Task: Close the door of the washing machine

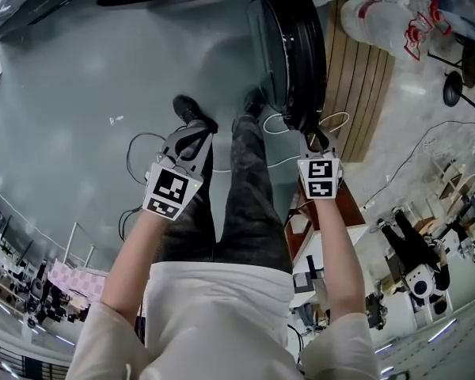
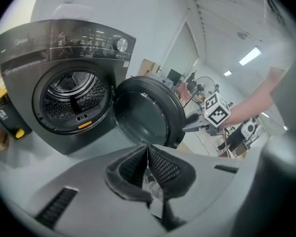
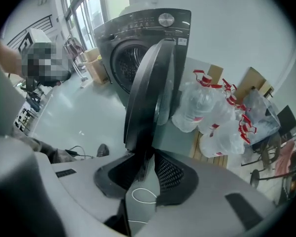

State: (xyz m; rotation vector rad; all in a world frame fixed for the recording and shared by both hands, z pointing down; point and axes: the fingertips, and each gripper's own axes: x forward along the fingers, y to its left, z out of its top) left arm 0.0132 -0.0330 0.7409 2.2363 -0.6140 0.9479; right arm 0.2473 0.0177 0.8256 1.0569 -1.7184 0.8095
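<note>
Step, as I judge it: start of closing swing.
- Washing machine door wide open, edge-on to you.
- Its free rim sits between jaws of your right tool; jaws apart, not clamped.
- Your left tool closed, empty, clear of door.

Next: push rim toward drum until latch catches.

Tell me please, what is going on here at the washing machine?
A person holding a gripper in each hand stands by a dark washing machine. Its round door is swung wide open. The right gripper is at the door's outer edge, jaws apart with the edge between them, seemingly not clamped. The left gripper is shut on nothing, away from the machine. The door is not yet closed.
</note>
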